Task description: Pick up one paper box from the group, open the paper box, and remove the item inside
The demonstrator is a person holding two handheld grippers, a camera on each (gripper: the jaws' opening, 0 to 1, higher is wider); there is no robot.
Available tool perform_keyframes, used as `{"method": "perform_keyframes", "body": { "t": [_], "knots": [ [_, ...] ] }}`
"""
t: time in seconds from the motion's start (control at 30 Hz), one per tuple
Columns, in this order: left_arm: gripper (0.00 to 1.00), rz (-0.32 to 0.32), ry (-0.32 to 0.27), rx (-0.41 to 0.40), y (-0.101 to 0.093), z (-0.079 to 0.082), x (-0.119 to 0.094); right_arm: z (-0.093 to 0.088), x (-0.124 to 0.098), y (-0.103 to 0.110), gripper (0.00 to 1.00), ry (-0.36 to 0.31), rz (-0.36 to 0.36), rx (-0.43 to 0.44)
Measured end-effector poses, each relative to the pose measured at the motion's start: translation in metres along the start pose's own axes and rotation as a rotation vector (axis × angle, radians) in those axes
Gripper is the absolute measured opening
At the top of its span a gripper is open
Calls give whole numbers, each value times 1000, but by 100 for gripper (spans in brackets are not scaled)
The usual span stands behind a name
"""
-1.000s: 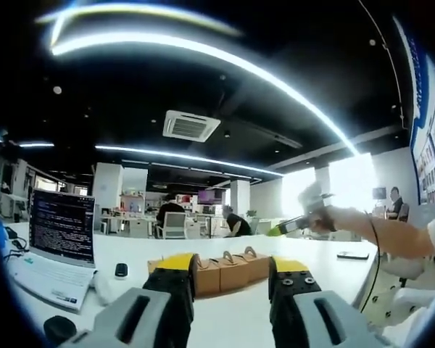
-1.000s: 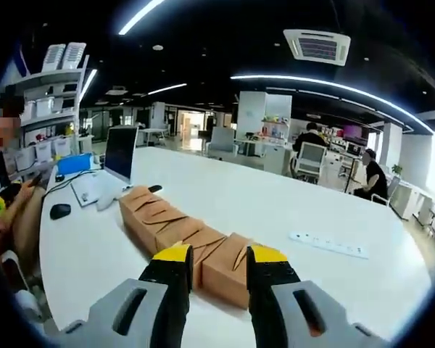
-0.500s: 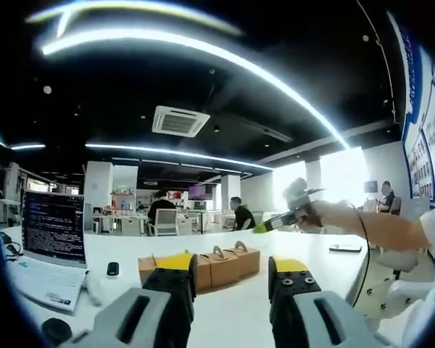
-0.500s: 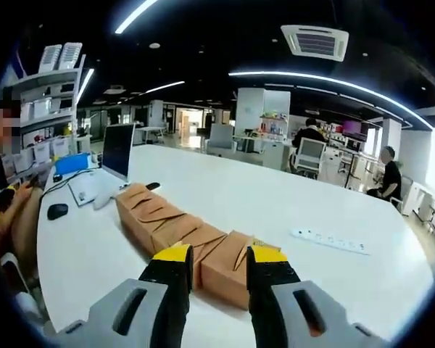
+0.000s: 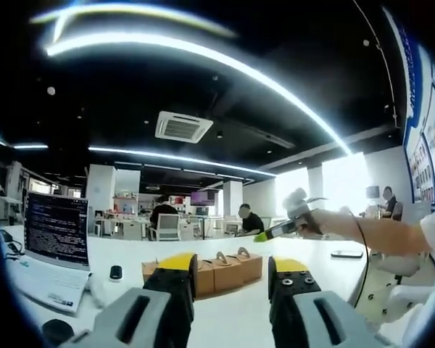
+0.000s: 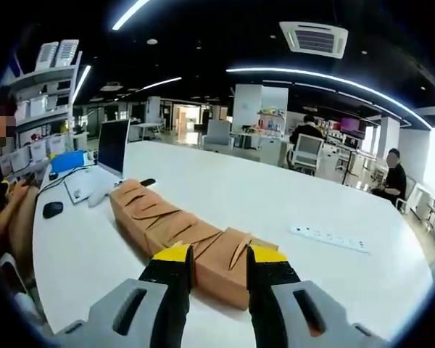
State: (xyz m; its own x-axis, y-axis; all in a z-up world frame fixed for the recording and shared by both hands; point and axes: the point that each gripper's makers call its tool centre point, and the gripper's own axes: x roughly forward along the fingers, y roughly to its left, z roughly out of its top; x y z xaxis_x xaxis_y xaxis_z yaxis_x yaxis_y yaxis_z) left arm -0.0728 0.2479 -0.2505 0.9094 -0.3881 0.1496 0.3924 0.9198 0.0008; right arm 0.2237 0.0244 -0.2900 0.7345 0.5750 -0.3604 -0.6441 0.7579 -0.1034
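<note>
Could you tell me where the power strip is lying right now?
In the right gripper view, the power strip lies on the white table, right of the row of paper boxes.

Boxes: you have a row of brown paper boxes (image 6: 175, 233) set side by side, touching, on the white worktop (image 6: 290, 210).
Look: plain kraft card, each with a folded carry handle on top; all closed.
Pose: upright, the row running from near right to far left in the right gripper view.
Nearest box: the paper box (image 6: 221, 267) at the row's near end.
Other angle: in the left gripper view you see the row (image 5: 225, 265) side on, handles up.
</note>
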Motion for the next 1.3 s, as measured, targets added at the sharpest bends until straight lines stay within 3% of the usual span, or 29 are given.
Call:
{"method": "perform_keyframes", "body": {
  "t": [0.43, 1.3],
  "knots": [
    [41, 9, -5, -8, 3, 2, -2, -12, 9, 1, 30, 30, -12, 3],
    [41, 33, 7, -10, 15, 1, -2, -27, 39, -18, 30, 105, -80, -5]
  ]
}}
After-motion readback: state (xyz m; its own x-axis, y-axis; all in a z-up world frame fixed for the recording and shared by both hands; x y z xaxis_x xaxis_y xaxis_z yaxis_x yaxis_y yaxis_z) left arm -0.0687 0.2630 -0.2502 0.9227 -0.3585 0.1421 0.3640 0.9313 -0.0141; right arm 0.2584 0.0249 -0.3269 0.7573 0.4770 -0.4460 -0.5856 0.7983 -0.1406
